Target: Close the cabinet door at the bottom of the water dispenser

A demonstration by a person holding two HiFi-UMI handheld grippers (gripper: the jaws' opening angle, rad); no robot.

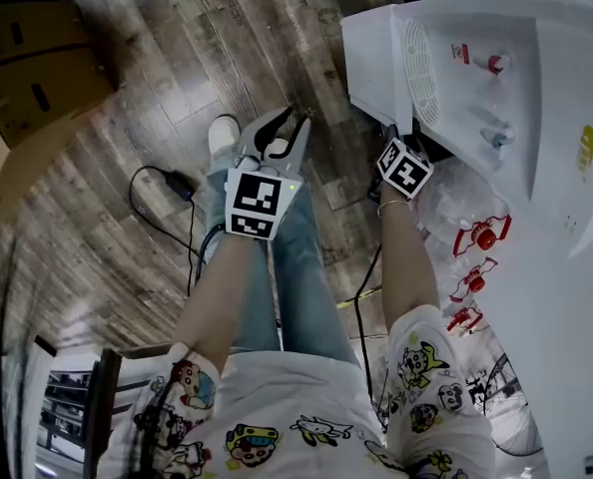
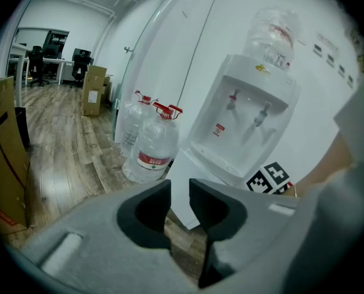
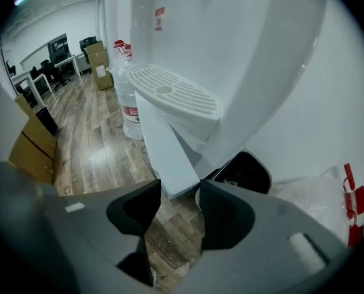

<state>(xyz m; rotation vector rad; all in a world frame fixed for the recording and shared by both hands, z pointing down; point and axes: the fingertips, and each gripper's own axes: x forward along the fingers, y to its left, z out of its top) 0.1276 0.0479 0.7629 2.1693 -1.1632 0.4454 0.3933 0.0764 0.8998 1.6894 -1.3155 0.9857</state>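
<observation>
A person stands on a wood floor (image 1: 127, 218), seen from above, with a gripper in each hand. A cardboard box (image 1: 37, 68) sits at the far left.

The left gripper (image 2: 179, 192) is held at mid-frame, well short of the dispenser. Its jaws stand a little apart with nothing between them.

The door (image 3: 166, 143) is a flat white panel at the foot of the dispenser (image 1: 476, 78). It is swung open, and the dark cabinet opening (image 3: 246, 170) shows behind it.

The right gripper (image 3: 179, 192) is low, right at the door's bottom edge. Its jaws are apart and clamp nothing. The door's lower corner sits just past their tips, but whether it touches them cannot be told.

Further right, the white dispenser carries a water bottle on top. Spare bottles (image 2: 152, 149) with red caps stand beside it on the floor.

The door looks light, stiff and smooth, so it should swing easily on its hinge. It probably needs no clamping. A push on its flat outer face near the free edge, away from the hinge, seems the best hold. The jaws may slide on the slick surface, and a hard shove could rock the dispenser.
</observation>
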